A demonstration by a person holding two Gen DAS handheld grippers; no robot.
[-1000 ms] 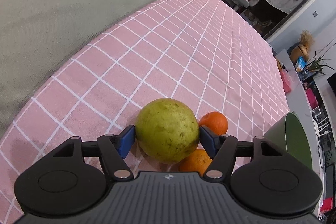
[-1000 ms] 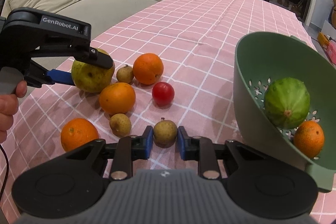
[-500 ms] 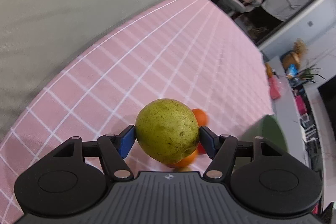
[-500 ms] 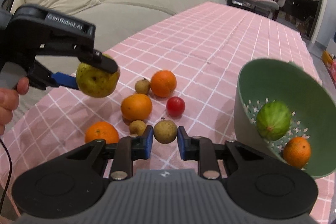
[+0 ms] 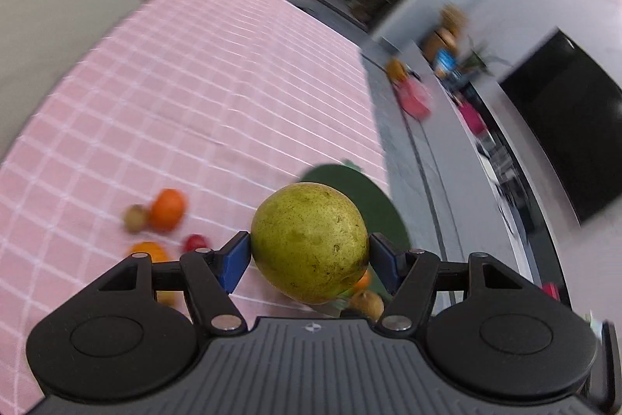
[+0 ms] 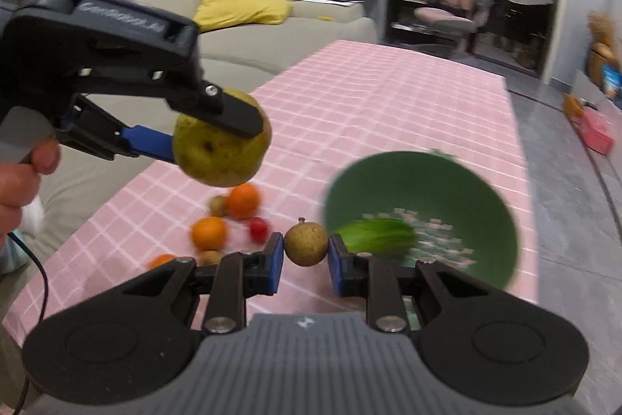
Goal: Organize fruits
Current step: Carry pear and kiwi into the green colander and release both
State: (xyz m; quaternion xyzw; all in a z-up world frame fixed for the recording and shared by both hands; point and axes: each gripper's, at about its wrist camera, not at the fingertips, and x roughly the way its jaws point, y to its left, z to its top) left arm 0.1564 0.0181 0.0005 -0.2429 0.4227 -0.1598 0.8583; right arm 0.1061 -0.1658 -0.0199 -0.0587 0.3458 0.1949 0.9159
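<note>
My left gripper [image 5: 309,253] is shut on a large yellow-green pear [image 5: 309,242] and holds it high above the pink checked table; it also shows in the right wrist view [image 6: 221,152]. My right gripper [image 6: 305,251] is shut on a small brown fruit [image 6: 306,244], lifted above the table beside the green colander bowl [image 6: 486,197]. The bowl holds a small green melon [image 6: 379,236]. The bowl's rim [image 5: 373,193] shows behind the pear in the left wrist view.
Oranges [image 6: 208,232] [image 6: 243,200], a red tomato [image 6: 259,229] and small brown fruits [image 6: 217,205] lie on the tablecloth [image 6: 369,111] left of the bowl. A grey sofa [image 6: 272,37] runs along the table's left side. The floor drops off to the right.
Both grippers have risen higher above the table with their fruits. The left one has swung right toward the bowl; the right one's brown fruit is now level with the bowl's near rim.
</note>
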